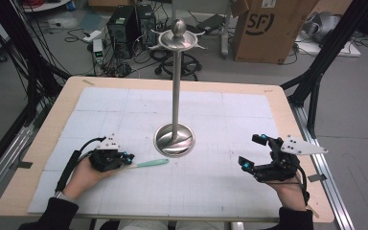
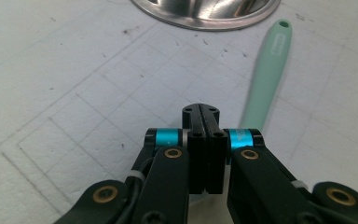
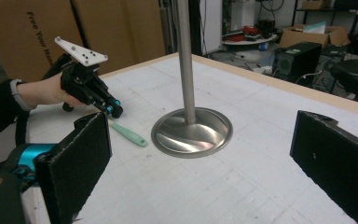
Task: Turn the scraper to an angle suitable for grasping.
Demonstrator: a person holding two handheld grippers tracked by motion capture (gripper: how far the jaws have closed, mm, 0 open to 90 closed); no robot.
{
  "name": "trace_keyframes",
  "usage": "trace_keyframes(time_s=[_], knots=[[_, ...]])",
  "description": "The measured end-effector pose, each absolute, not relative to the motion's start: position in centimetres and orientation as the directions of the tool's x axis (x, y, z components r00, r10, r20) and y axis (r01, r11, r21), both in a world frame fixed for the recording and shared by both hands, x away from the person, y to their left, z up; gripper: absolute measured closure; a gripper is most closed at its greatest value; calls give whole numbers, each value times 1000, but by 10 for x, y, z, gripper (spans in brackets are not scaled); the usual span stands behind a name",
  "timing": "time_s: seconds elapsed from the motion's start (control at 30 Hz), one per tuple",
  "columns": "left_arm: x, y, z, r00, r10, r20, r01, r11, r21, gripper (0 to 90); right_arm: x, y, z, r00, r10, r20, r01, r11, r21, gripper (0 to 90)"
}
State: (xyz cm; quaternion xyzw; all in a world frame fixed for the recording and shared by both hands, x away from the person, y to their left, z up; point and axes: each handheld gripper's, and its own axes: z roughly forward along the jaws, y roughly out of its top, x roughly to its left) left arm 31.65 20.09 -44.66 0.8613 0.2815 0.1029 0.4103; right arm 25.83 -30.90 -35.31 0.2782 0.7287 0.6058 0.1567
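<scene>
Left gripper (image 1: 128, 158): fingers being held fully together, gripping nothing, tips beside the mint-green handle (image 1: 149, 163) lying on the surface (image 1: 211, 191). Right gripper (image 1: 254, 152): fingers being held wide apart, empty.

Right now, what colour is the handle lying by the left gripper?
Mint green handle; it shows best in the left gripper view.

The steel stand (image 1: 175, 136) occupies the table centre; its broad base and tall post block direct passage between the two sides. The mint-green handle (image 1: 149, 163) lies just left of the base. The gridded mat (image 1: 211, 191) in front of the stand is unobstructed.
</scene>
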Motion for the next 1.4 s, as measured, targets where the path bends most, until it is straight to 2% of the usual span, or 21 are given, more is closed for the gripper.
trace_keyframes(time_s=[0.37,0.5,0.9,1.1,1.2,1.4], knots=[[309,200,-444,837,542,-78,411,-528,743,897,263,-306,-352,-806,580,115,211,102,972,40],[305,203,-446,841,528,-118,423,-507,751,897,265,-305,-352,-808,578,114,211,103,972,40],[283,201,-443,852,511,-109,417,-538,733,897,269,-300,-350,-815,568,114,208,103,973,40],[279,196,-441,847,525,-80,391,-515,762,897,271,-297,-350,-819,563,108,204,109,973,40],[273,186,-433,881,462,-101,345,-483,804,896,271,-297,-350,-819,564,108,206,112,972,39],[269,170,-438,910,400,-109,329,-535,778,893,269,-299,-350,-818,563,115,210,106,972,40]])
